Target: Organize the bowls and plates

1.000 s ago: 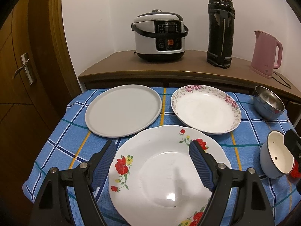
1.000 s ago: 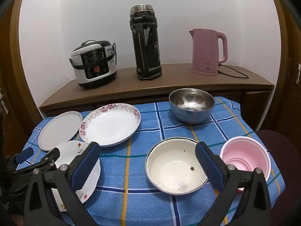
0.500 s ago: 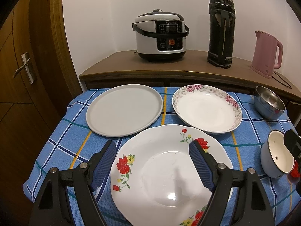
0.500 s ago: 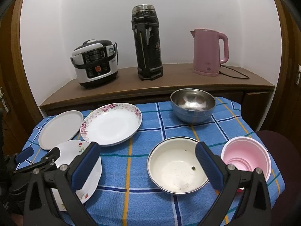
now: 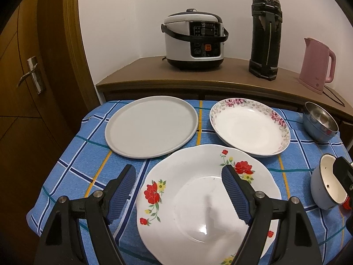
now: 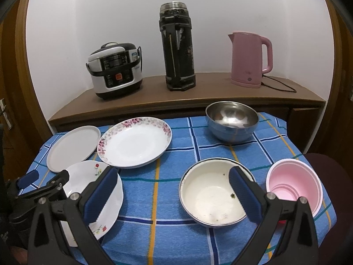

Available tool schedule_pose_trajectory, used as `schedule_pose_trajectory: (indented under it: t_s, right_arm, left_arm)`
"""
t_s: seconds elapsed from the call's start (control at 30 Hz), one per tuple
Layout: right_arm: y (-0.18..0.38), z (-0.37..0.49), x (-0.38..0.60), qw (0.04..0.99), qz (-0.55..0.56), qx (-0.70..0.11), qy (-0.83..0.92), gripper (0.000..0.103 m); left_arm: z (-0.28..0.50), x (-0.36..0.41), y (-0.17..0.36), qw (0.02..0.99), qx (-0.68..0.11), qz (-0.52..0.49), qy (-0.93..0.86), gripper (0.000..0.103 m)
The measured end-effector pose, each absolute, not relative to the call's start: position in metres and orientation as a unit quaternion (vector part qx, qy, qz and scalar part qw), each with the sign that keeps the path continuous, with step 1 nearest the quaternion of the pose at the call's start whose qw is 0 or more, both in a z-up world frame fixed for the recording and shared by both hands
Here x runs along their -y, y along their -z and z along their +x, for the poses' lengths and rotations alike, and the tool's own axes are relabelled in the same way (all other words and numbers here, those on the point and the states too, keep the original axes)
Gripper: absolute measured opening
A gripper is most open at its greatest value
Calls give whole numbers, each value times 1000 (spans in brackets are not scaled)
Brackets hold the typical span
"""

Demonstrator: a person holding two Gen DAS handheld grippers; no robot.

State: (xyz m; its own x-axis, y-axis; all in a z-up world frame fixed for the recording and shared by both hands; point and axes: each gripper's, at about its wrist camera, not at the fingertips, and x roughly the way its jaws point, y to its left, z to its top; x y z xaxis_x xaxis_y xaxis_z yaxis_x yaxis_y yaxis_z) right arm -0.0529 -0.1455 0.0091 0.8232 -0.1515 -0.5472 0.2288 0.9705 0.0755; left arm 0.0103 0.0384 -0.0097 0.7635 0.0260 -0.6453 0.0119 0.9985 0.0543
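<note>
Both tools wide open, empty. Your left tool (image 5: 178,181) hovers over the red-flower plate (image 5: 198,201) at the counter's near left edge; your right tool (image 6: 174,183) over the cream bowl (image 6: 211,192). Plate overhangs the edge: a clumsy pinch could tip it off.

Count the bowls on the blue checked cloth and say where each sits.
3. The steel bowl stands at the far right, the white enamel bowl sits near, under the open right gripper, and the pink bowl is at the right edge. None appears hidden.
</note>
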Motion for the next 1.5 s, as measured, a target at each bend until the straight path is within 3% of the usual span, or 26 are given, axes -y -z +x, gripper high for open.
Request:
schedule_pose_trajectory:
  t_s: [0.2, 0.4, 0.73, 0.83, 0.93, 1.07, 1.17, 1.3, 1.5]
  right_arm:
    - [-4, -47, 139, 951, 63, -290, 88, 101]
    - [4, -38, 130, 947, 60, -307, 67, 92]
    - [16, -27, 113, 942, 55, -330, 23, 87]
    - [22, -22, 109, 937, 56, -345, 1, 78]
    - [32, -14, 104, 929, 55, -366, -23, 59]
    - [48, -3, 97, 913, 62, -399, -47, 55]
    - [55, 4, 92, 907, 58, -414, -57, 46]
    - [63, 9, 91, 900, 62, -427, -65, 33]
    - [66, 11, 91, 895, 79, -431, -83, 26]
  left_arm:
    - [14, -42, 15, 936, -351, 27, -6, 82]
    - [19, -51, 19, 933, -359, 24, -11, 82]
    - [22, -73, 24, 929, -369, 19, -8, 82]
    - [21, -86, 28, 928, -372, 15, -17, 82]
    - [22, -96, 32, 924, -382, -3, -14, 82]
    - [25, -101, 38, 919, -395, -20, 7, 63]
    - [28, -99, 45, 912, -409, -31, 26, 62]
    - [31, -95, 49, 907, -416, -30, 48, 49]
    - [34, -94, 55, 900, -428, -41, 76, 44]
